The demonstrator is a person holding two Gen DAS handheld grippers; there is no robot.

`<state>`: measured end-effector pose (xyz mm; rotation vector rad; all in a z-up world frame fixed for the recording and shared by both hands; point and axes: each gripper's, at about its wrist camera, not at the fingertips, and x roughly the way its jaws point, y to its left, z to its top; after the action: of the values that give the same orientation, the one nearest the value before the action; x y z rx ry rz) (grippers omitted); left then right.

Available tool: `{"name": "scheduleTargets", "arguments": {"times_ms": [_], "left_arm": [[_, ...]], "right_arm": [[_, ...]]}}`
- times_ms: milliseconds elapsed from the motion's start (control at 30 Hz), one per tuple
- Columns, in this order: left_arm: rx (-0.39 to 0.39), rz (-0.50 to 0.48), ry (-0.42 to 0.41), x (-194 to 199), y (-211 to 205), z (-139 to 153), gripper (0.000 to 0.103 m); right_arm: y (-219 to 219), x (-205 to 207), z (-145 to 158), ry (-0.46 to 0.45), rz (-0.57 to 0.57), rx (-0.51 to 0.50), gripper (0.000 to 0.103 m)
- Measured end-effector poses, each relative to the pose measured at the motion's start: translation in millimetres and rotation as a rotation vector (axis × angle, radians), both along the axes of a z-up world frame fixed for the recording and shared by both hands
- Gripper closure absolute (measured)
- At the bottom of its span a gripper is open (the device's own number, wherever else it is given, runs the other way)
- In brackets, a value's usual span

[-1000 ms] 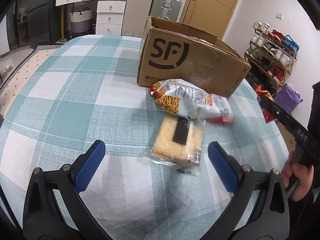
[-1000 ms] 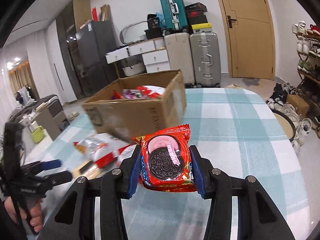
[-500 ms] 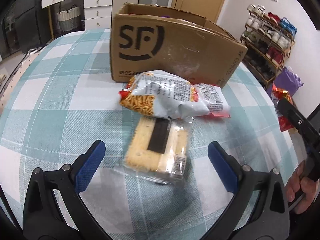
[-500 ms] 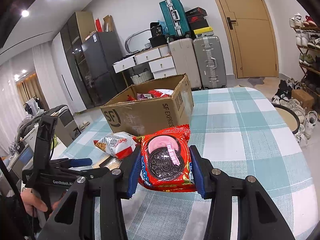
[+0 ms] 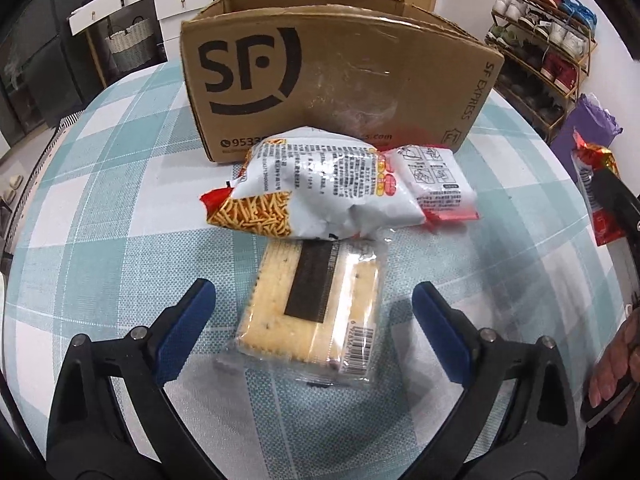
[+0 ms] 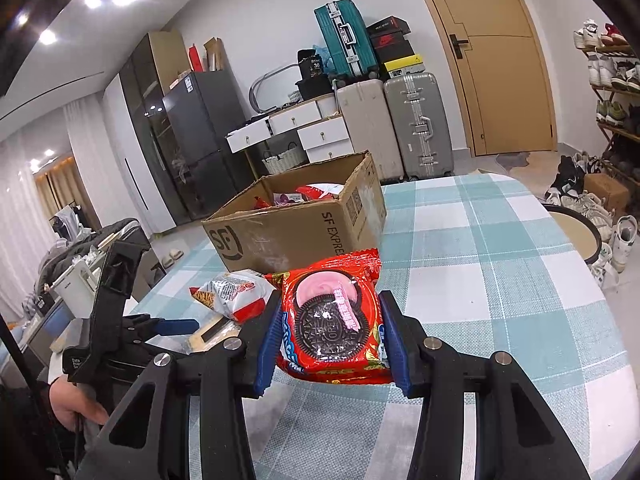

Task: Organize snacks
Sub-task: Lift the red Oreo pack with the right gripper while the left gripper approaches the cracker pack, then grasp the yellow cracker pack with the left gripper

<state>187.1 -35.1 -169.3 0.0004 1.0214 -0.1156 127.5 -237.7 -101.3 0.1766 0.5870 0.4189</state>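
Note:
My left gripper [image 5: 314,304] is open, its blue pads on either side of a clear-wrapped cracker pack [image 5: 316,300] lying on the checked tablecloth. Behind the pack lies a white noodle-snack bag [image 5: 320,188] and a small red-and-white packet [image 5: 436,178], both against the cardboard SF box [image 5: 340,76]. My right gripper [image 6: 330,332] is shut on a red Oreo packet [image 6: 334,320], held above the table. The box [image 6: 296,228] shows in the right wrist view with several snacks inside. The left gripper [image 6: 160,326] shows at its left.
The round table [image 6: 500,280] has a teal-and-white checked cloth. Suitcases [image 6: 416,124], white drawers and a dark cabinet stand at the back. A shoe rack [image 5: 548,44] stands at the right. A stool [image 6: 576,232] stands beside the table.
My left gripper has moved forward and down until its open pads flank the cracker pack. My right gripper, still holding the Oreo packet, has drawn back from the box.

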Motion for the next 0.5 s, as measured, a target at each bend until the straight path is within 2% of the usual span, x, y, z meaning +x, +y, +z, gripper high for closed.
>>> {"name": "scheduleTargets", "arguments": {"times_ms": [167, 367, 433, 500], "left_arm": [[0.026, -0.027, -0.010, 0, -6, 0, 0.013], [0.029, -0.070, 0.003, -5, -13, 7, 0.036], [0.027, -0.079, 0.002, -8, -16, 10, 0.048], [0.021, -0.082, 0.004, -11, -15, 11, 0.048]], "right_arm": [[-2, 0, 0, 0.003, 0.000, 0.008, 0.057], [-8, 2, -1, 0.015, -0.015, 0.035, 0.057], [-8, 2, -1, 0.015, -0.015, 0.034, 0.057], [-8, 2, -1, 0.014, -0.014, 0.033, 0.057]]}}
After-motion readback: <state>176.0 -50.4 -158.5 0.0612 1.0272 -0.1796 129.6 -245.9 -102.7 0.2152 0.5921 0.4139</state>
